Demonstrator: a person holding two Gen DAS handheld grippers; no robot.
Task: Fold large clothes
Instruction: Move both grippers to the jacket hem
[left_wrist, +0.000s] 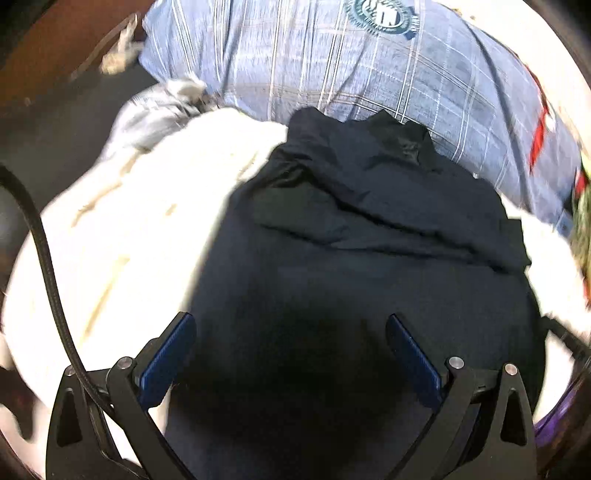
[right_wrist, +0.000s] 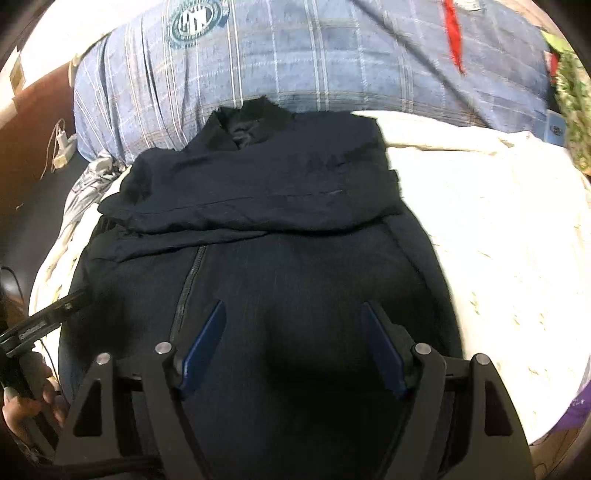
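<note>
dark jacket (right_wrist: 258, 221) lies partly folded on the cream bedding (right_wrist: 498, 240); both my left gripper (left_wrist: 291, 325) and right gripper (right_wrist: 293, 314) hover spread, empty.

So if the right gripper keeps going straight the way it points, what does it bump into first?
Probably the dark jacket. The right gripper is open, empty, and points down at it.

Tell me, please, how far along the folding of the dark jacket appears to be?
Done: the dark jacket lies on the cream blanket with its sleeves folded across the chest. In hand: nothing; the left gripper and right gripper hover open above its lower half. Left: probably folding the hem up toward the collar.
</note>
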